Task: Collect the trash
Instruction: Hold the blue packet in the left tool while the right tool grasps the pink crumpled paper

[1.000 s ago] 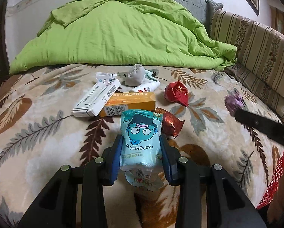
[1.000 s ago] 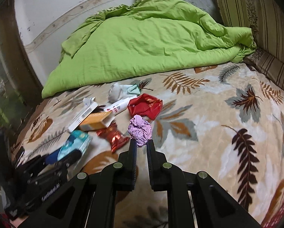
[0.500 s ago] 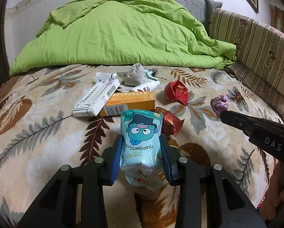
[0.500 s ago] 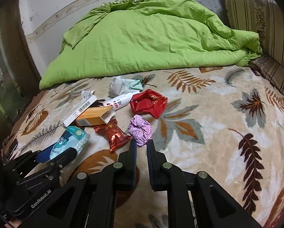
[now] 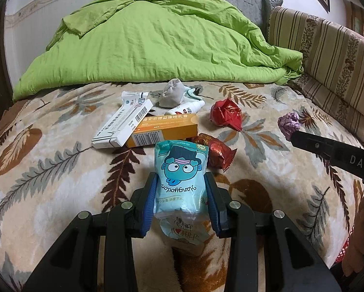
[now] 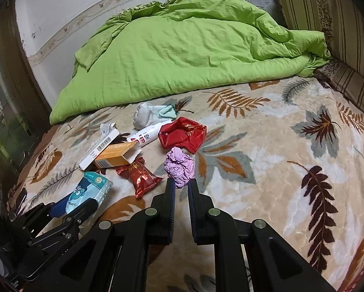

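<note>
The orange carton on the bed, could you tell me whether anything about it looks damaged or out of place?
The orange carton lies on its side among the litter with one end flap hanging open. The white carton leans across its far side. I see no crushing.

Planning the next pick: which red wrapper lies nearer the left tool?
The shiny foil red wrapper, beside the blue packet; the crumpled red one lies farther back.

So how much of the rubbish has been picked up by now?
Nothing looks binned yet. In hand: the left gripper grips a blue snack packet; the right gripper pinches a purple paper wad. Left on the blanket: red wrapper, foil packet, orange box, white box.
</note>
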Action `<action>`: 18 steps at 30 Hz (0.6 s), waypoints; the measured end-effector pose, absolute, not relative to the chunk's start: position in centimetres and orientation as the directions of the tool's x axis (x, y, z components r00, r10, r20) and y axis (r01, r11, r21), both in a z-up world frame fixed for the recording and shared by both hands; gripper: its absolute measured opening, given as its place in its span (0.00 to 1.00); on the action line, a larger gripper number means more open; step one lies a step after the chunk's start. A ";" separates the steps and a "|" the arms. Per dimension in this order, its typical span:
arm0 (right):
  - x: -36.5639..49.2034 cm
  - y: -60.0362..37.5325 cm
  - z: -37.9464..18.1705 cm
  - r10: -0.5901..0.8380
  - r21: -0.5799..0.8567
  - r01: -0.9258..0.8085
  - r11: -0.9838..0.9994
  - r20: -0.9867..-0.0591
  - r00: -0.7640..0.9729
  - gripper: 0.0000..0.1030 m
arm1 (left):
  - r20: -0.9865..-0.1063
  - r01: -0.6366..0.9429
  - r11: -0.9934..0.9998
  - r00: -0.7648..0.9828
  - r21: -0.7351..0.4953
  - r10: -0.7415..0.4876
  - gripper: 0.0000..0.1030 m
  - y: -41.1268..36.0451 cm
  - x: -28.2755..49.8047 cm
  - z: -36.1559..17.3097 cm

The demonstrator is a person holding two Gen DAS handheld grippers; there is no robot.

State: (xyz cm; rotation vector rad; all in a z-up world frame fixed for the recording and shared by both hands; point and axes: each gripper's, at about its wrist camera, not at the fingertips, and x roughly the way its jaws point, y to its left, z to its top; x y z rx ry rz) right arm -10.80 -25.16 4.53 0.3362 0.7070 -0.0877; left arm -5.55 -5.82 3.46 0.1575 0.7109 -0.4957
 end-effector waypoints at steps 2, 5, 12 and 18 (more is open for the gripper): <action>-10.7 -25.1 4.5 0.035 0.269 0.189 0.944 -0.654 0.755 0.11 | -0.659 0.486 0.873 0.648 -0.028 -0.382 0.35 -5.8 -5.6 3.4; -10.6 -24.7 4.4 0.036 0.261 0.183 0.948 -0.656 0.754 0.11 | -0.657 0.487 0.873 0.650 -0.026 -0.382 0.35 -5.9 -5.6 3.5; -10.6 -24.5 4.5 0.030 0.256 0.183 0.949 -0.654 0.756 0.11 | -0.658 0.489 0.872 0.647 -0.030 -0.385 0.35 -5.8 -5.6 3.5; -10.6 -24.5 4.5 0.032 0.256 0.181 0.950 -0.651 0.758 0.11 | -0.657 0.490 0.871 0.647 -0.029 -0.386 0.35 -5.8 -5.7 3.5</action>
